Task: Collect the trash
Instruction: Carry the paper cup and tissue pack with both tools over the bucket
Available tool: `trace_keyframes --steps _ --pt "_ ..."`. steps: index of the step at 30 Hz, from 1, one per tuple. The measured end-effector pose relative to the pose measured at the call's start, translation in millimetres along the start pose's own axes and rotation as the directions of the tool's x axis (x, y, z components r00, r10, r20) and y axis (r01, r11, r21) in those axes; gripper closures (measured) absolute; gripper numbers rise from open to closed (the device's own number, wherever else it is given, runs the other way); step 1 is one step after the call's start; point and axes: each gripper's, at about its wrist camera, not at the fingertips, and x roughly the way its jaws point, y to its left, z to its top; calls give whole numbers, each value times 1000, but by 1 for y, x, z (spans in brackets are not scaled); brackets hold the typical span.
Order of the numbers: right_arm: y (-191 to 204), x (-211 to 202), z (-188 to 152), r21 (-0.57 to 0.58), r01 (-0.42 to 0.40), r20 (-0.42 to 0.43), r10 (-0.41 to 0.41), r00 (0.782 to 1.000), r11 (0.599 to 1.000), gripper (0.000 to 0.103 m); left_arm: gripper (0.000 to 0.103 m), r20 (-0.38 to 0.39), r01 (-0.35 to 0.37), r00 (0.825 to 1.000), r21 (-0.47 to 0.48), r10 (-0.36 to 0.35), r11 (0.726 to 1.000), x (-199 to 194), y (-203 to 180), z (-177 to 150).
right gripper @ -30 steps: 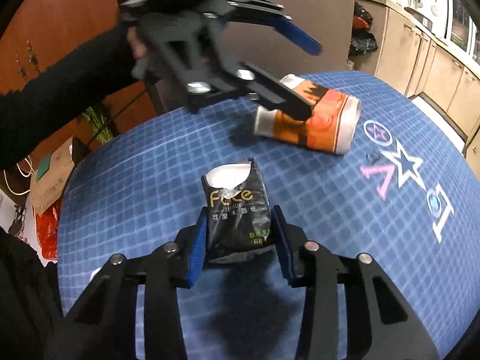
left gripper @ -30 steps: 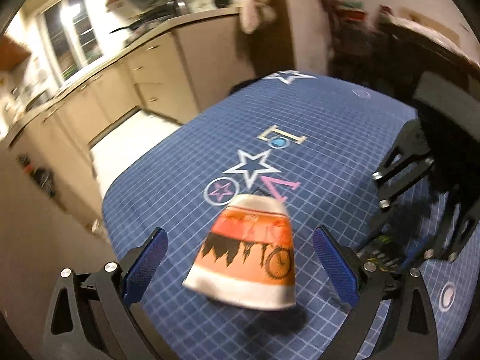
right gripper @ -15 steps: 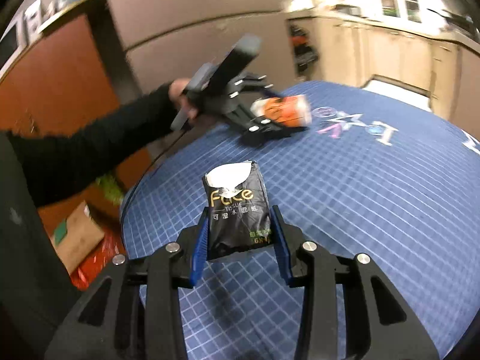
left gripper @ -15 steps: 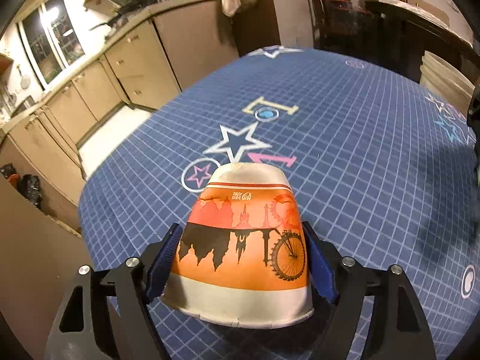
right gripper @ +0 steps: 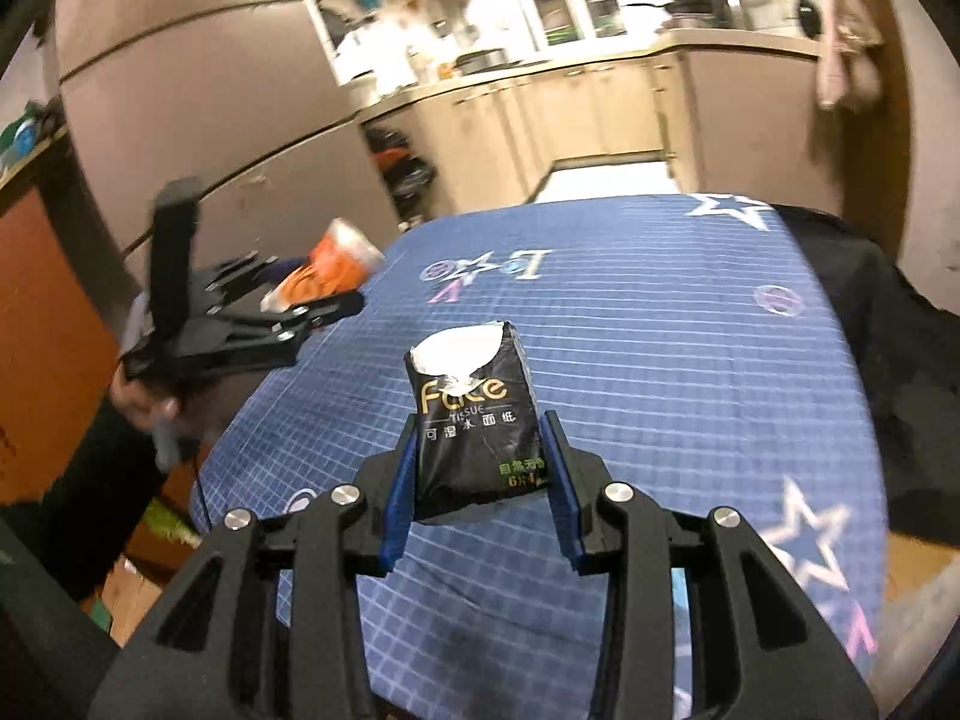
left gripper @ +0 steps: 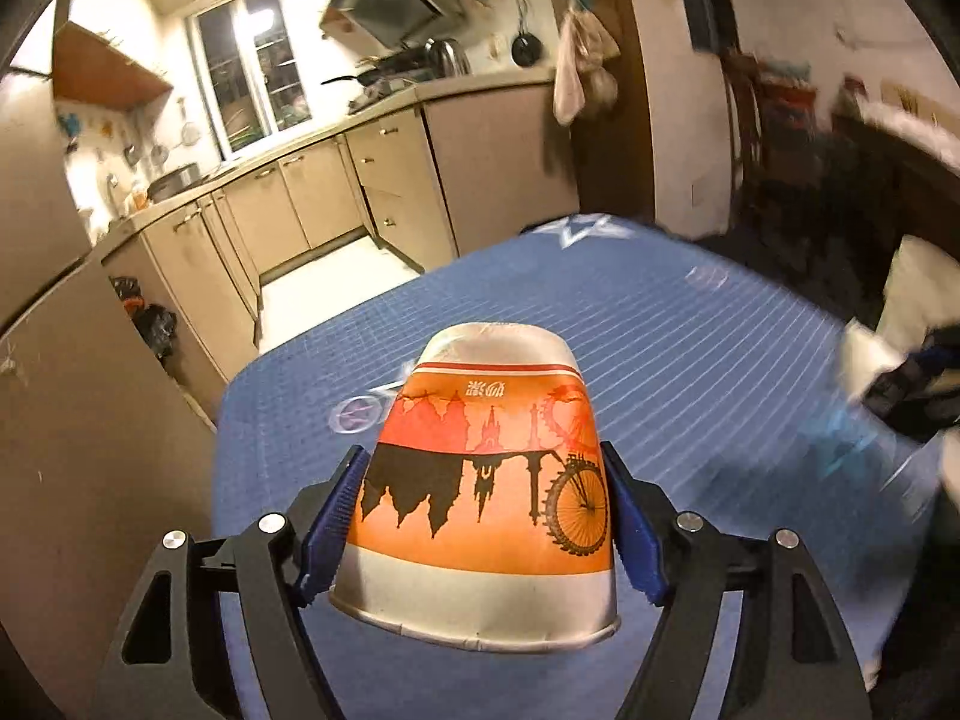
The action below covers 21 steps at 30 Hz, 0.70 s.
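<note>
We held the closing left claw on a paper cup; the right claw clamped a tissue pack. Only the right view showed our hand, at nine o'clock beside the blue surface.

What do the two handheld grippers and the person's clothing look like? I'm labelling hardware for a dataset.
Both the left gripper and right gripper have matte black, angular linkage frames with cut-out openings, round silver screw heads and ribbed blue finger pads. The left one has a black handle. The person wears a black long sleeve.

Paper cup now between closing left fingers (off the table).
</note>
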Motion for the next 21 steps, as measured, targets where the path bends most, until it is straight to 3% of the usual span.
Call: trace_keyframes --steps 4,10,13,21 --pt "-14 -28 -9 19 67 40 -68 997 998 66 28 28 -1 1000 -28 2 1000 -13 -65 12" --pt "-46 -92 -28 87 173 121 -182 976 981 66 29 59 70 996 -65 -66 995 -19 -148 39" --pt "-68 -127 -38 128 236 160 -255 954 963 66 30 80 109 991 -54 -105 993 -24 -189 55" --pt "-122 -208 -68 238 395 218 -445 869 887 66 30 121 197 973 13 -197 980 -33 -291 94"
